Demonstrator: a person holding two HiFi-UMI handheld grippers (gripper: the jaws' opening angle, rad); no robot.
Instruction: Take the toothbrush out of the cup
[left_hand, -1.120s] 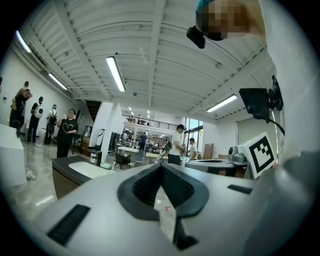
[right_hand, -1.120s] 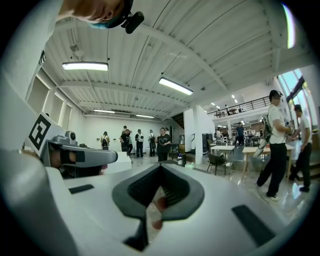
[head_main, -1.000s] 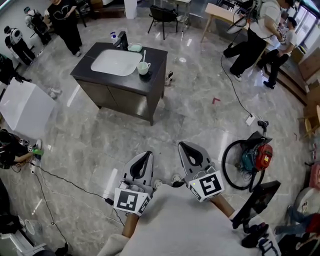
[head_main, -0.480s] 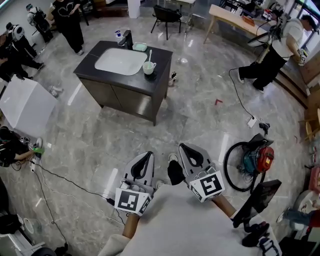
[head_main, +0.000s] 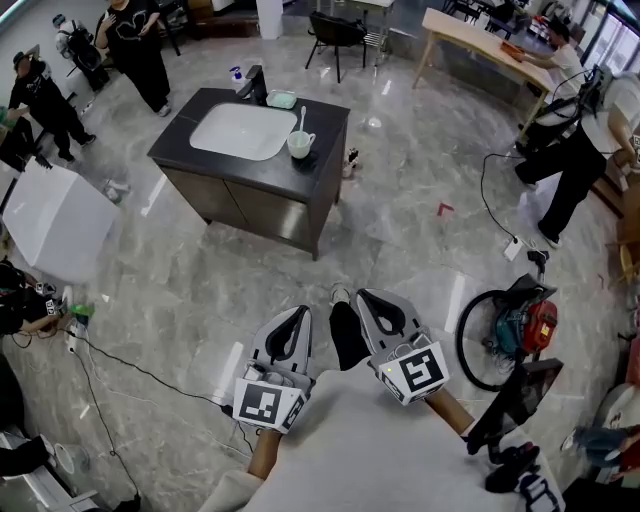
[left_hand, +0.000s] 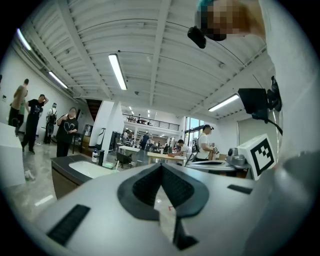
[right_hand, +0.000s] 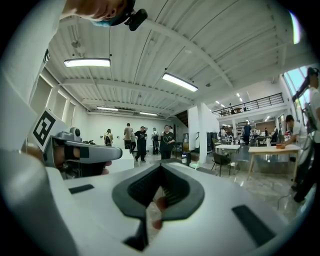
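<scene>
Standing by the far dark tabletop's right edge, a white cup holds a white toothbrush; open grey marble floor separates it from the near left tongs and right tongs, both pressed together, empty.

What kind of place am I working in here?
Probably an open lab or workshop hall, not a bathroom: a lone sink cabinet stands mid-floor, a work table sits beyond, and a cable trails across the floor.
</scene>
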